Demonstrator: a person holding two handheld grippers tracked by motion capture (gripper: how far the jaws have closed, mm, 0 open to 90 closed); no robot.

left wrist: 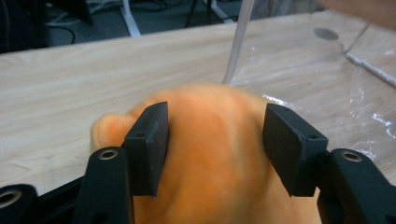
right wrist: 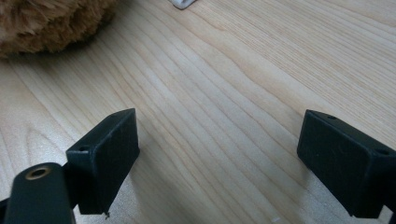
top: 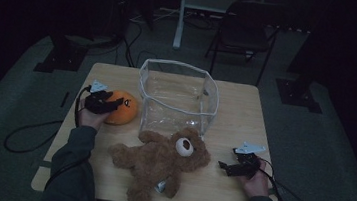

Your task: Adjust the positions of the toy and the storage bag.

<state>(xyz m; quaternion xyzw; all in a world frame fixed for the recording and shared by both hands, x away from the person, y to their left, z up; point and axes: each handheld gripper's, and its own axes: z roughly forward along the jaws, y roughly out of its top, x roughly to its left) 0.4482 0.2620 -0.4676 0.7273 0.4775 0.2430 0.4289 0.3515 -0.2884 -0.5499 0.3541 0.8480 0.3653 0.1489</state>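
Observation:
An orange plush toy (top: 124, 110) rests on the left of the wooden table (top: 237, 117), beside a clear plastic bin (top: 176, 98). My left gripper (top: 114, 105) reaches over the toy from the left. In the left gripper view both pads press against the sides of the orange plush (left wrist: 215, 158), so my left gripper (left wrist: 215, 140) is shut on it. A brown teddy bear (top: 160, 161) lies on its back at the table's front middle. To the bear's right, my right gripper (top: 224, 166) stands open just above bare wood, and in its own view the right gripper (right wrist: 217, 158) holds nothing.
The bin's white-trimmed edge (left wrist: 238, 42) rises just behind the orange toy. Brown teddy fur (right wrist: 46, 23) and a white tag (right wrist: 182, 3) lie ahead of the right jaws. Beyond the table stand a dark folding chair (top: 246, 32) and a white stand (top: 180, 15), with cables on the floor.

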